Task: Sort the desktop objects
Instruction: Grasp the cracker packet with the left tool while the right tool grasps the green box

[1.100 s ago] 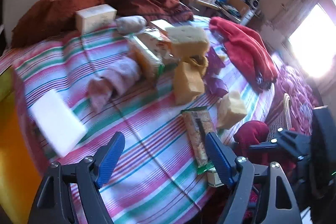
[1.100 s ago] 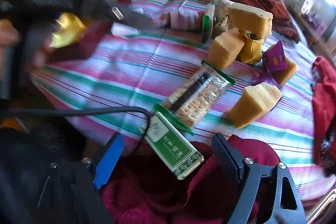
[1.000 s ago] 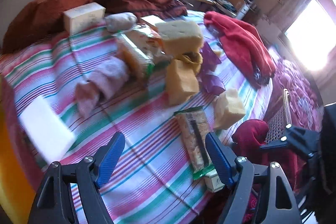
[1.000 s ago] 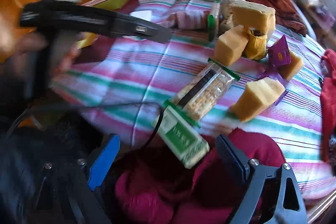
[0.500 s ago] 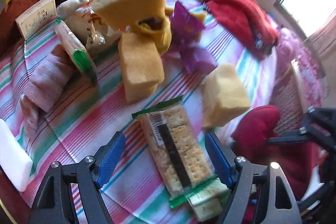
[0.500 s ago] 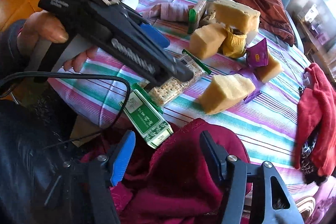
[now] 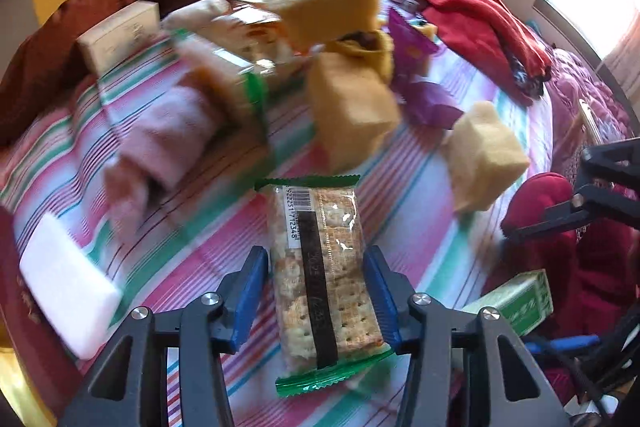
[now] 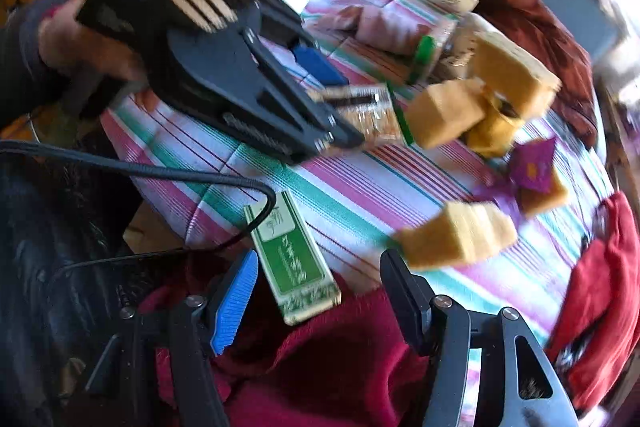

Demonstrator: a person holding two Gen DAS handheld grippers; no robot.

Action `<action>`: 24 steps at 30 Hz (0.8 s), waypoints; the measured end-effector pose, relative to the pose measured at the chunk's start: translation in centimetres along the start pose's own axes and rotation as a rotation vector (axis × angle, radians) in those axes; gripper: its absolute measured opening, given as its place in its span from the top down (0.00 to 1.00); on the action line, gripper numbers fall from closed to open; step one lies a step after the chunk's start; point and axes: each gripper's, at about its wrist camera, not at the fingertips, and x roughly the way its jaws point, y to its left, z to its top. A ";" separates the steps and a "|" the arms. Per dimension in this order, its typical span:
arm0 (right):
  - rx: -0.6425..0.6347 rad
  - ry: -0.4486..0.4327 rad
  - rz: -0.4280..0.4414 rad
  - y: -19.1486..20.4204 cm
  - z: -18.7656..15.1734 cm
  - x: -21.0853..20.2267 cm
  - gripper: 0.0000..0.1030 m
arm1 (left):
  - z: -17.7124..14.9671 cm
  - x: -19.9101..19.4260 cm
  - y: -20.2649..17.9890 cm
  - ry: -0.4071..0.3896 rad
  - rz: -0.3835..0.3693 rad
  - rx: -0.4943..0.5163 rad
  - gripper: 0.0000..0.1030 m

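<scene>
Crinkly clear-wrapped cracker pack [image 7: 322, 259] between blue ribbed pads [image 7: 250, 287].

Four yellow sponge blocks [image 7: 352, 111] sit on the striped cloth [image 7: 208, 247], alongside two cracker packets [image 7: 324, 267], two purple sachets [image 7: 406, 39], one green carton [image 8: 290, 259], one cream box [image 7: 120, 35], one white block [image 7: 68, 285], one pink rolled cloth [image 7: 168, 139] and one yellow sock [image 7: 368, 53]. One red garment [image 7: 472, 23] lies at the far edge.

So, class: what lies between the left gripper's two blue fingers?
In the left wrist view, the cracker packet lies lengthwise between the left gripper fingers, on the striped cloth.
</scene>
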 end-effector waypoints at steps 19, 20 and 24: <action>0.178 -0.096 -0.007 -1.9 0.1 -1.8 0.70 | -3.9 -3.2 1.6 -0.130 -0.018 -0.133 0.63; 0.188 -0.108 -0.009 -2.4 0.4 -1.9 0.70 | -3.9 -3.4 1.6 -0.144 -0.023 -0.145 0.63; 0.241 -0.172 -0.003 -3.0 0.8 -2.7 0.70 | -3.3 -4.6 0.8 -0.209 -0.023 -0.188 0.63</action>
